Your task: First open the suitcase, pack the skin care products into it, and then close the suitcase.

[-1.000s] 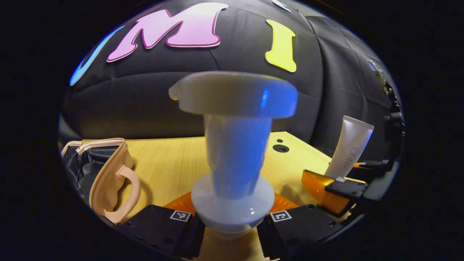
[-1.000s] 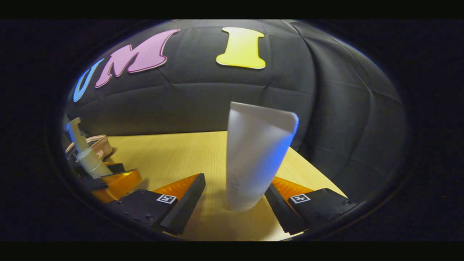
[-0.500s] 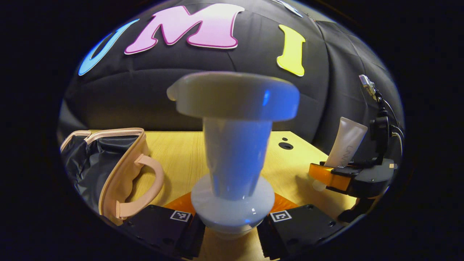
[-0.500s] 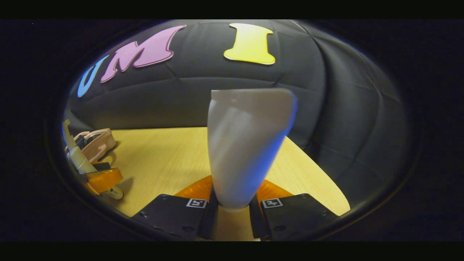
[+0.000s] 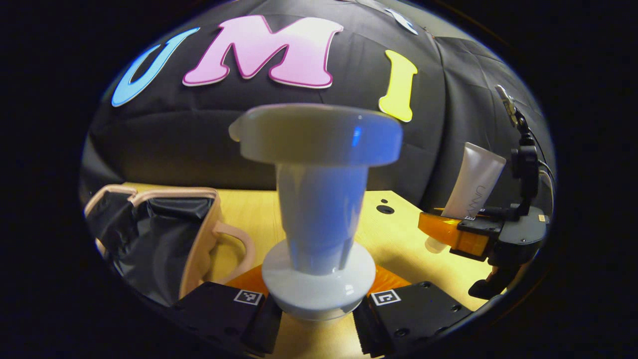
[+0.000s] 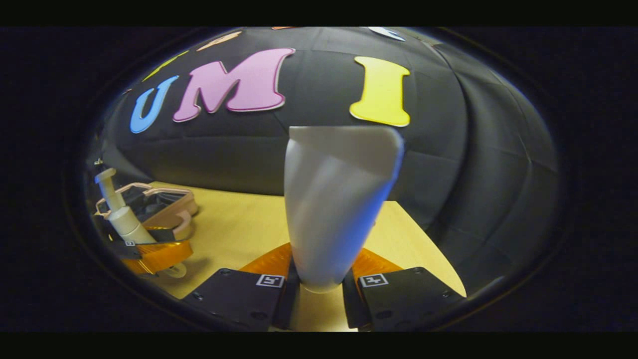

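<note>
Left gripper [image 5: 317, 319] clamps one pump bottle [image 5: 319, 199] at frame centre; right gripper [image 6: 319, 299] squeezes one tube [image 6: 339, 199]. Beyond lies a wooden table [image 5: 394, 239], with one open suitcase [image 5: 164, 239] at lower left, partly cut off, against black cloth wall [image 6: 473, 174].
</note>
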